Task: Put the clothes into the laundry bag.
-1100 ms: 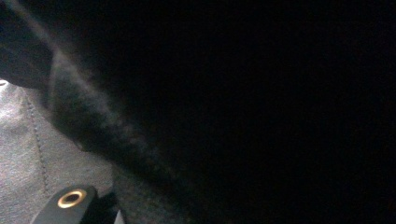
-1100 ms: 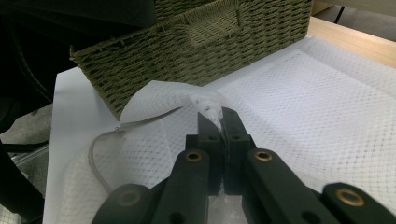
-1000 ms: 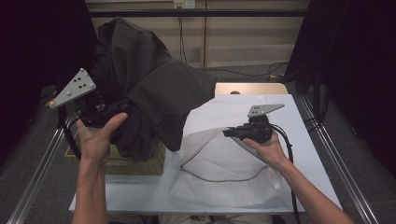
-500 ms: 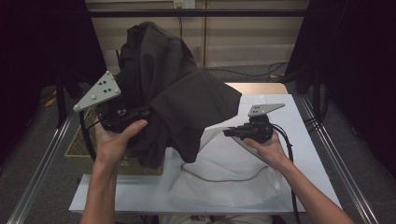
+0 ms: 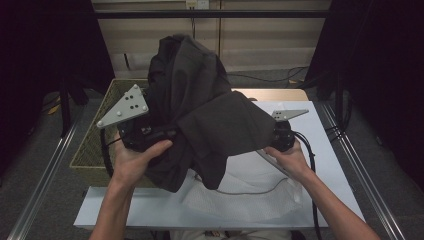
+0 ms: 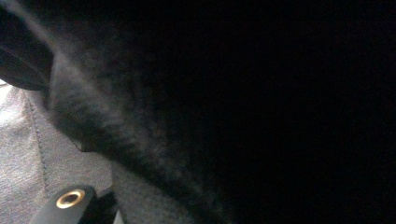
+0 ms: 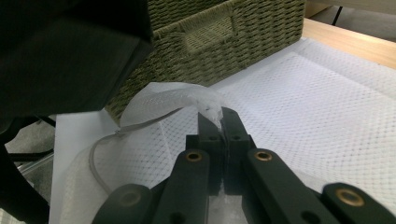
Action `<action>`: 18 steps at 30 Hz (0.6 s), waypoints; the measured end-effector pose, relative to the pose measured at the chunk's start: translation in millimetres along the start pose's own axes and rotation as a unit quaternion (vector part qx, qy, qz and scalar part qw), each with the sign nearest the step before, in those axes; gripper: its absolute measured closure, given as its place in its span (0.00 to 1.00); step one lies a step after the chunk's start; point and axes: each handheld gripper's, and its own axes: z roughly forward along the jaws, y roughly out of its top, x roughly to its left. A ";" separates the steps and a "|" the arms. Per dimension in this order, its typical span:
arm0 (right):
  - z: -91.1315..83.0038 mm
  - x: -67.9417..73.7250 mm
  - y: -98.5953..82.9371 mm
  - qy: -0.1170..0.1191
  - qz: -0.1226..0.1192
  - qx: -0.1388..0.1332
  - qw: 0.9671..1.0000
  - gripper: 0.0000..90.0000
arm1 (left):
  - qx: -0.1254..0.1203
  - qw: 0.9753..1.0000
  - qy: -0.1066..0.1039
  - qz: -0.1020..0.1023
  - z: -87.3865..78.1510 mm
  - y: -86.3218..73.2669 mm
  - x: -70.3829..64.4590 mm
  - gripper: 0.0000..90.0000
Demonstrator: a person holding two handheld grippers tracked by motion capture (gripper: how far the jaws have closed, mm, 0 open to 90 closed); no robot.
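Step in hand, as judged: loading a dark garment (image 5: 200,115) into a white mesh bag (image 5: 240,192). The left gripper (image 5: 150,136) holds the garment up in a bunch above the table's left half, its lower folds hanging over the bag; a wicker basket (image 5: 95,145) stands at the left edge, behind the hand. In the left gripper view dark cloth lies right against the lens, so I cannot tell how its jaws stand, though the cloth hangs from that tool. The right gripper (image 7: 219,123) is pinched together on the bag's rim near the table's right side, lifting it so the mouth stands as an arch with its grey drawcord (image 7: 100,163) looping below. Next move probably calls for lowering the garment's hanging end into that mouth while the right side keeps the rim raised. Hard to make out: the bag's opening in the high view, covered by cloth; the garment's type.
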 end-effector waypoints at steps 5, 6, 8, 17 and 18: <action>-1.9 -2.6 0.0 -0.005 0.007 0.000 1.000 1.00 | 0.028 1.000 -0.011 0.003 7.6 -12.1 -7.6 0.71; -2.0 -3.0 0.0 -0.006 0.007 0.001 1.000 1.00 | 0.035 0.999 -0.015 0.005 9.8 -15.7 -9.6 0.71; -1.4 -2.5 0.2 -0.011 0.007 0.005 1.000 1.00 | 0.057 0.998 -0.020 0.014 14.1 -21.7 -13.6 0.70; -1.4 -0.9 1.7 -0.008 0.009 0.005 1.000 1.00 | 0.093 0.995 -0.042 0.018 43.3 -40.7 -29.7 0.70; -1.7 -1.3 1.6 -0.009 0.011 0.005 1.000 1.00 | 0.099 0.994 -0.040 0.022 46.1 -42.7 -30.6 0.70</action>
